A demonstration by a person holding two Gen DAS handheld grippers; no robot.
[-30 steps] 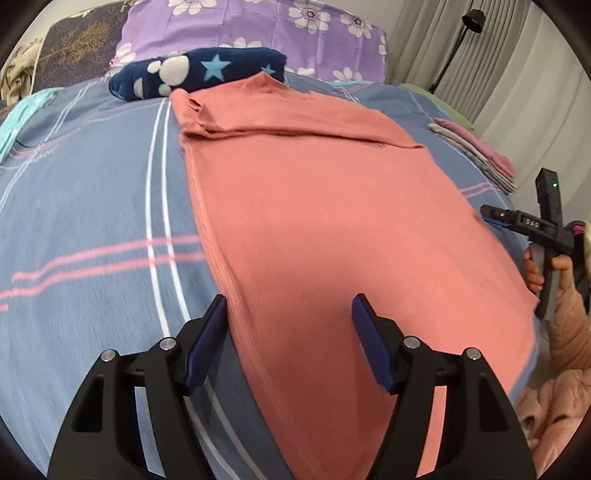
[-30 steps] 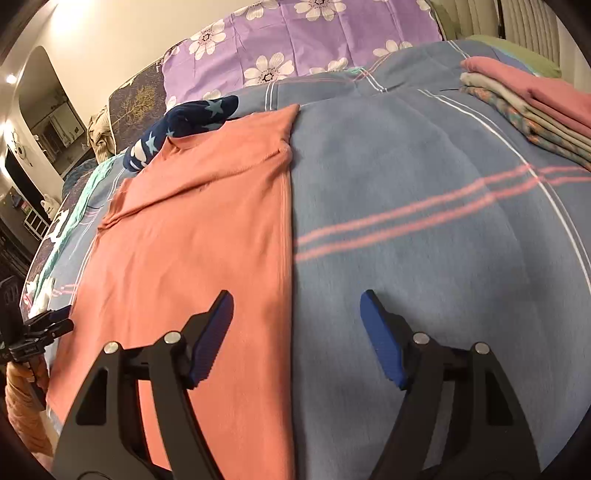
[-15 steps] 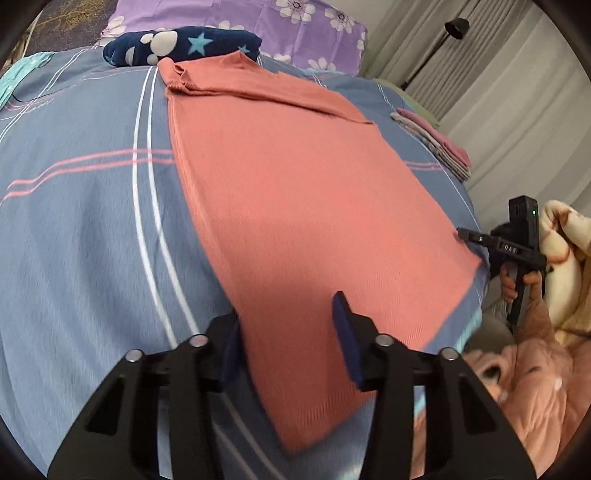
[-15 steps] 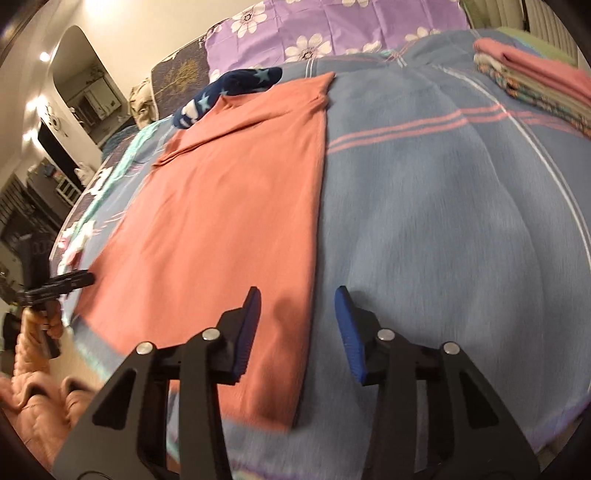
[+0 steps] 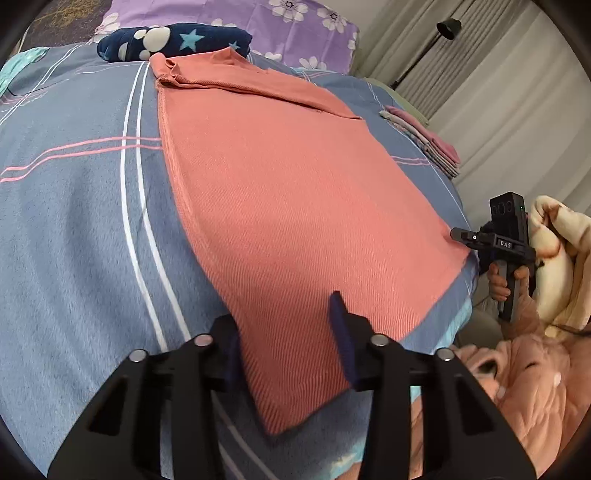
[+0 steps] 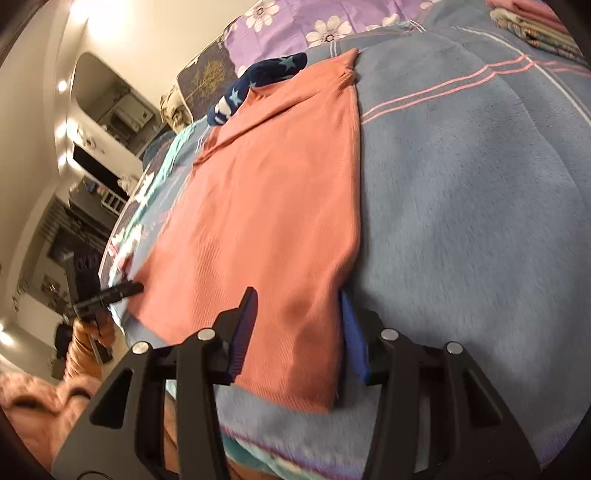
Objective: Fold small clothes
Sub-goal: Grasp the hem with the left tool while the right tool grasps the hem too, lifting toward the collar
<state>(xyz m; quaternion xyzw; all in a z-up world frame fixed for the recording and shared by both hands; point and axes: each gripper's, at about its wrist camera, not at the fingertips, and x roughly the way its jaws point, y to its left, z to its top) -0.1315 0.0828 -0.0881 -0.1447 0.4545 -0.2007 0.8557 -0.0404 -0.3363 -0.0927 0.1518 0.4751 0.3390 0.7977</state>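
A salmon-pink shirt (image 5: 288, 192) lies flat on the blue striped blanket (image 5: 74, 229), its sleeves folded in at the far end. My left gripper (image 5: 286, 332) is open, its jaws straddling the shirt's near-left hem corner. My right gripper (image 6: 301, 328) is open too, its jaws straddling the near-right hem corner of the shirt (image 6: 273, 192). Each gripper shows in the other's view, at the bed edge: the right gripper (image 5: 458, 233), the left gripper (image 6: 133, 288).
A navy star-print folded item (image 5: 173, 40) and purple flowered pillow (image 5: 295, 26) lie past the shirt's collar. A stack of folded clothes (image 5: 424, 144) sits at the bed's right edge. Curtains and a floor lamp (image 5: 447, 29) stand beyond. A beige plush blanket (image 5: 561, 258) is at right.
Both grippers pulled back to the shirt's near hem and narrowed from wide open. Each now has a hem corner between its jaws.
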